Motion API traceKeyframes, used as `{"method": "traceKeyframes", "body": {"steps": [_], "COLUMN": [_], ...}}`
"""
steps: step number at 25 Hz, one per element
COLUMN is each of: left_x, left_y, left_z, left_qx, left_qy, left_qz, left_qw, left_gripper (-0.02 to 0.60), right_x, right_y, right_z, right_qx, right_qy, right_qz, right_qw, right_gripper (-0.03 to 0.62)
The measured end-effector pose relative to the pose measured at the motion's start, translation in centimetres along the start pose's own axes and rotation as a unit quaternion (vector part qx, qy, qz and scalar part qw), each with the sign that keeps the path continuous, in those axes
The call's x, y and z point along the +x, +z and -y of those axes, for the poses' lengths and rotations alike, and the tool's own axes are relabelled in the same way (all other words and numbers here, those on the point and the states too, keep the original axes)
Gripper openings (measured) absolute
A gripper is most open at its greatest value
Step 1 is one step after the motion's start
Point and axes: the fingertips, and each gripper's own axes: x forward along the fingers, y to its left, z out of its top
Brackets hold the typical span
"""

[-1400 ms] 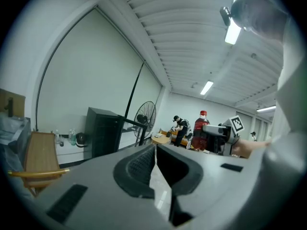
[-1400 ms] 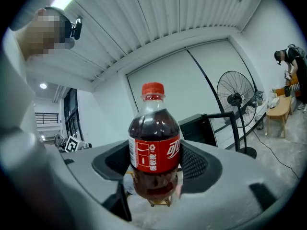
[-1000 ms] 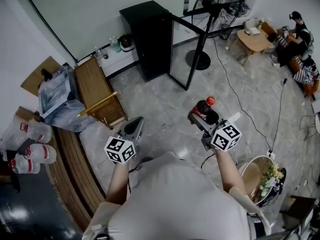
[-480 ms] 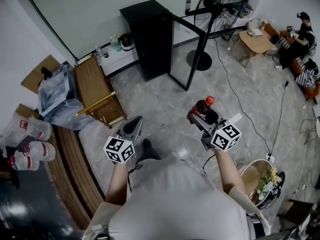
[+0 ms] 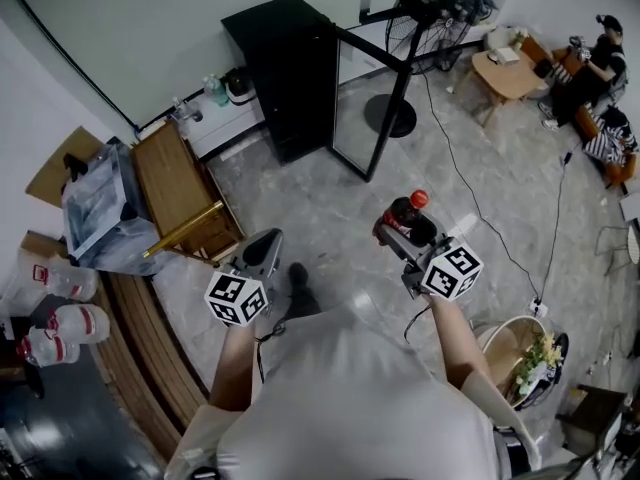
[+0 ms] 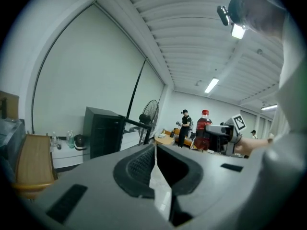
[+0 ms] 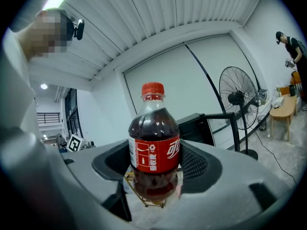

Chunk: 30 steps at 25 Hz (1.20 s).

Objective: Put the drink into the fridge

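Note:
The drink is a cola bottle with a red cap and red label, held upright over the floor. My right gripper is shut on it; in the right gripper view both pads press the bottle at its label. The black fridge stands by the far wall with its glass door swung open, and shows behind the bottle as the fridge. My left gripper hangs at the left with nothing in it. In its own view the left gripper has its tips together, the fridge ahead.
A wooden table and a white cabinet stand left of the fridge. A standing fan and a floor cable lie to its right. A flower basket sits near my right. People sit by a low table.
The view has shifted as the person steps toward the fridge; a shoe now shows below the left gripper. Both grippers keep their pose, the bottle still held.

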Motion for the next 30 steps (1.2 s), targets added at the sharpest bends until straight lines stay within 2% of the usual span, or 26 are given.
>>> {"method": "traceKeyframes", "body": {"steps": [18, 24, 30], "left_x": [12.3, 14.1, 15.9], "left_y": [6.2, 7.5, 7.3], "left_z": [-18.5, -23.0, -24.9], "left_qx": [0.01, 0.012, -0.004], "left_qy": [-0.056, -0.063, -0.05], "left_qz": [-0.034, -0.037, -0.049], "left_qw": [0.9978, 0.9973, 0.9975], "left_gripper": [0.015, 0.015, 0.015], "right_x": [19.1, 23.4, 26.8], "right_y": [3.9, 3.9, 4.1], "right_z": [6.0, 7.1, 9.2], "right_qx": [0.016, 0.037, 0.047], "right_qy": [-0.042, -0.047, -0.031], "right_qz": [0.007, 0.009, -0.01], "right_qw": [0.999, 0.998, 0.998], "right_gripper": [0.302, 0.302, 0.302]}}
